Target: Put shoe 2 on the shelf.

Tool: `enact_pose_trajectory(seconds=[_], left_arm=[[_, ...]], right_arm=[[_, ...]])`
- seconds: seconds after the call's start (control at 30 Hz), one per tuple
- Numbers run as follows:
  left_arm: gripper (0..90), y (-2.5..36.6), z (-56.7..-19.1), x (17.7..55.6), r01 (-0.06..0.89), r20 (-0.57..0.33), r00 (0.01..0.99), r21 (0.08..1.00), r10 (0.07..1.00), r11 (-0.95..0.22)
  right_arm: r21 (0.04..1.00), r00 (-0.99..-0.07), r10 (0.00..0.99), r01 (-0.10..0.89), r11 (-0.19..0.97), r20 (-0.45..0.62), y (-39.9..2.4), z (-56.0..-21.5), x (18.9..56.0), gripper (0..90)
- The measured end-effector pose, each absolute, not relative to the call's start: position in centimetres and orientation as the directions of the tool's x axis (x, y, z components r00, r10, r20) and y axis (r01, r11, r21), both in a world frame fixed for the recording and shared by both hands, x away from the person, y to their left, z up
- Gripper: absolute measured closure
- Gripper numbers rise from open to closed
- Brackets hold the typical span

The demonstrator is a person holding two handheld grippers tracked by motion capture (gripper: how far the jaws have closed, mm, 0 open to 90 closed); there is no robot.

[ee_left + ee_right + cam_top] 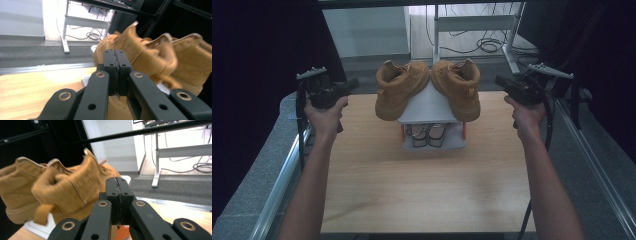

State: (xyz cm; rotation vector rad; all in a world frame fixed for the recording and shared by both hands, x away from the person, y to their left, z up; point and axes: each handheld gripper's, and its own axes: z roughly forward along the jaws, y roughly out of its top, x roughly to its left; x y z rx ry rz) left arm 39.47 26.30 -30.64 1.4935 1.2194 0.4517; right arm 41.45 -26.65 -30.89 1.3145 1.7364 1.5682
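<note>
Left hand (326, 114): you hold it out at the table's left edge, forearm straight, the black two-jaw left gripper (343, 88) aimed inward at the boots.
Left gripper jaws: pressed flat together with nothing between them.
Right hand (526, 114): mirrored at the right edge, the black two-jaw right gripper (507, 82) pointing inward.
Right gripper jaws: also closed tight on nothing.
Boots: your two tan suede ankle boots (428, 86) sit tilted on the sloped top of the small grey two-tier shoe rack (429, 106), heels up, toes splayed toward you, well apart from both grippers.
Rack's lower shelf: a pair of pale strappy sandals (429, 134), side by side.
Rack position: far middle of your light wooden table (422, 190).
</note>
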Motion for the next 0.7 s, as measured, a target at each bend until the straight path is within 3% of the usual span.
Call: enact_pose_trajectory(seconds=[0.37, 0.7], left_arm=[[89.9, 26.7, -34.8, 40.4, 0.505, -0.343, 0.371, 0.854, 0.863, 0.123], [89.9, 24.6, -35.9, 41.6, 0.543, -0.371, 0.393, 0.832, 0.841, 0.113]], right_arm=[[0.909, -0.428, 0.876, 0.416, -0.025, 0.220, -25.7, -34.0, 42.2, 89.2], [0.896, -0.438, 0.882, 0.442, 0.042, 0.175, -23.6, -36.0, 43.0, 89.2]])
